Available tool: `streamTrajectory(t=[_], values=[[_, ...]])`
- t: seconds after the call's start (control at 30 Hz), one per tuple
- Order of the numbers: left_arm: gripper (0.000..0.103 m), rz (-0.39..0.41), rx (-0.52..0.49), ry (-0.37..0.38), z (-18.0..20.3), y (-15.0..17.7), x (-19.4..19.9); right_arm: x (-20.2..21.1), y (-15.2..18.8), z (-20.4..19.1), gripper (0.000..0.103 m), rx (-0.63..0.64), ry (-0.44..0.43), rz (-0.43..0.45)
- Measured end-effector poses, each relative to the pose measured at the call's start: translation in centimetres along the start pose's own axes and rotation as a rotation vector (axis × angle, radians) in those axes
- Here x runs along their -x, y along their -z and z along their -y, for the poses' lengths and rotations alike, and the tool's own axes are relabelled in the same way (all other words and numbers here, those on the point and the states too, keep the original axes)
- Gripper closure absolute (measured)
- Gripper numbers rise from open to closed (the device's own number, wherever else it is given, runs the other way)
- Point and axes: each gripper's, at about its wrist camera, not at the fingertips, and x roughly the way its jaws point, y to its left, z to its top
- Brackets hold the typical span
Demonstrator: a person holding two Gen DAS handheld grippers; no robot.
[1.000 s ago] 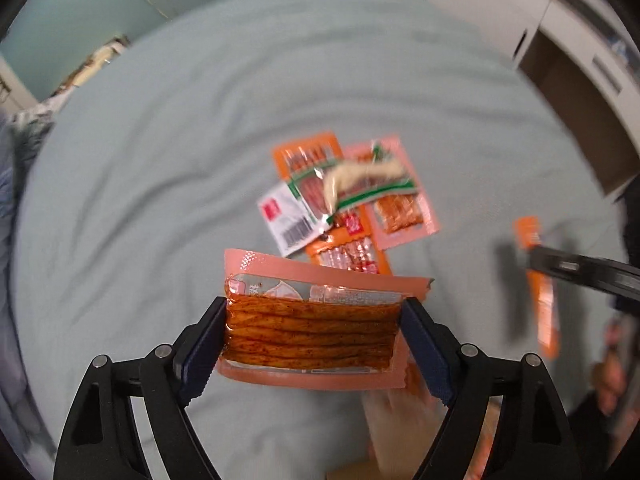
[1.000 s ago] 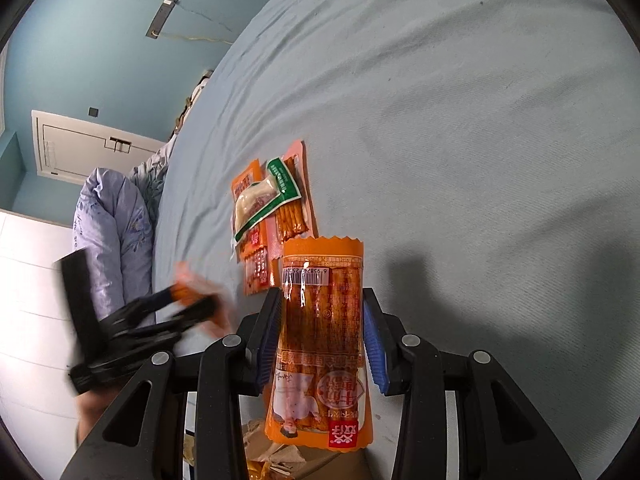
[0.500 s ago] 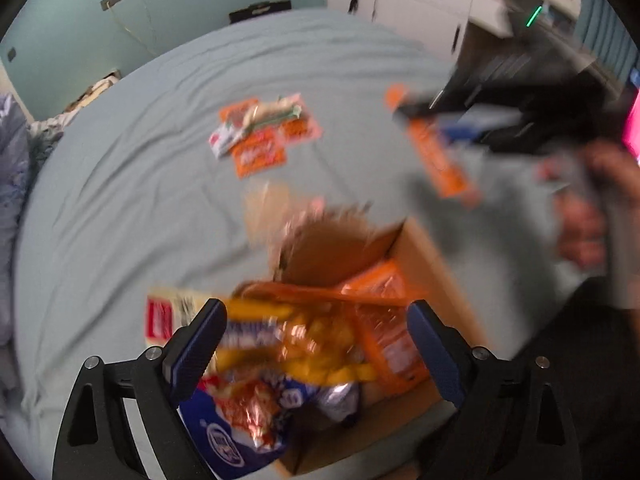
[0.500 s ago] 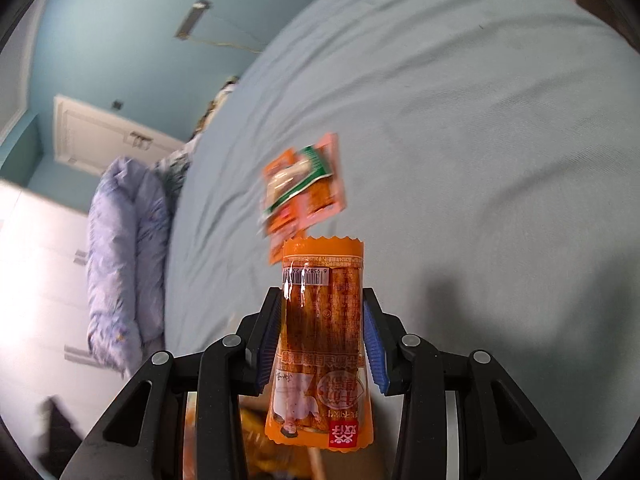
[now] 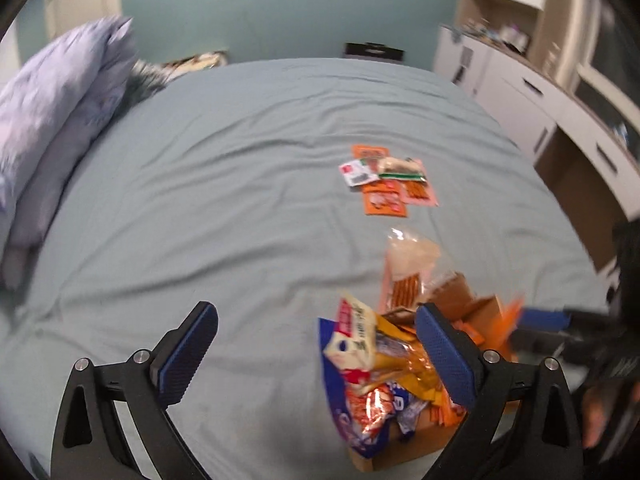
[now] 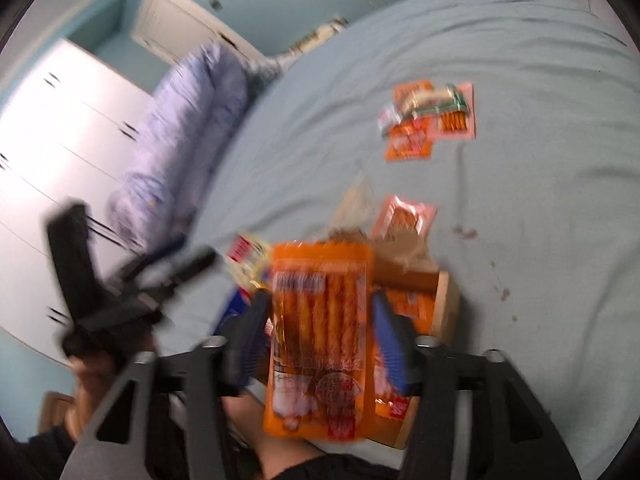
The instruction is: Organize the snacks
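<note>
Both hands have swung back from the loose pile to the cardboard box (image 5: 404,446), and the pink spicy-strip pack (image 5: 405,276) has dropped from the left gripper (image 5: 316,354), now wide open and empty. Right gripper (image 6: 320,344) is opening around the orange sausage pack (image 6: 320,340) over the box. Box looks stuffed; five-ish packets (image 5: 386,180) sit far out on the bed (image 5: 200,200).

A home bedroom: bed (image 5: 240,160), folded duvet (image 5: 52,120), white wardrobe (image 6: 48,152).
</note>
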Motion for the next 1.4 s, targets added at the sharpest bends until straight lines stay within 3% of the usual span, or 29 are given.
streamTrajectory(t=[0.03,0.07,0.13,0.27,0.33,0.47,0.5,0.53,0.57,0.7,0.83,1.17,1.3,1.4], values=[[0.002,0.001,0.019,0.002,-0.5,-0.1,0.1,-0.8,-0.1,0.0,0.023,-0.003,0.059,-0.018],[0.002,0.003,0.027,0.001,-0.8,-0.1,0.2,-1.5,-0.2,0.2,0.021,-0.009,0.13,-0.03],[0.002,0.011,0.038,-0.017,-1.0,-0.2,0.0,-1.8,-0.7,0.8,0.021,-0.03,0.168,-0.03],[0.002,0.02,0.01,-0.074,-0.9,-0.3,0.4,1.5,-1.8,2.0,0.021,-0.101,0.22,0.155],[0.002,0.015,-0.008,-0.104,-0.5,-0.3,0.3,3.2,-2.2,2.0,0.021,-0.094,0.342,0.228],[0.002,-0.006,-0.045,-0.133,-0.2,-0.2,0.0,4.4,-3.1,1.7,0.021,-0.075,0.791,0.287],[0.002,-0.011,-0.049,-0.135,-0.2,-0.3,-0.1,4.3,-3.3,2.0,0.021,-0.101,0.864,0.278],[0.002,-0.018,-0.05,-0.138,-0.2,-0.3,-0.2,4.2,-3.3,2.1,0.021,-0.115,0.872,0.275],[0.002,-0.026,-0.047,-0.137,-0.3,-0.3,-0.3,4.1,-3.6,2.5,0.021,-0.132,0.826,0.268],[0.002,-0.042,-0.025,-0.116,-0.9,-0.7,-0.5,3.4,-4.5,4.8,0.021,-0.208,0.58,0.198],[0.002,-0.072,-0.007,-0.101,-1.6,-1.2,-1.2,2.5,-5.9,7.7,0.021,-0.267,0.485,0.124],[0.002,-0.148,0.043,-0.096,-3.5,-2.5,-4.8,0.6,-9.7,11.4,0.021,-0.314,0.356,0.027],[0.002,-0.201,-0.013,-0.079,-3.4,-3.6,-7.3,-1.4,-10.7,12.2,0.021,-0.311,0.379,0.002],[0.002,-0.283,-0.102,-0.077,-3.0,-4.6,-10.7,-2.4,-11.2,12.5,0.021,-0.301,0.401,-0.009]])
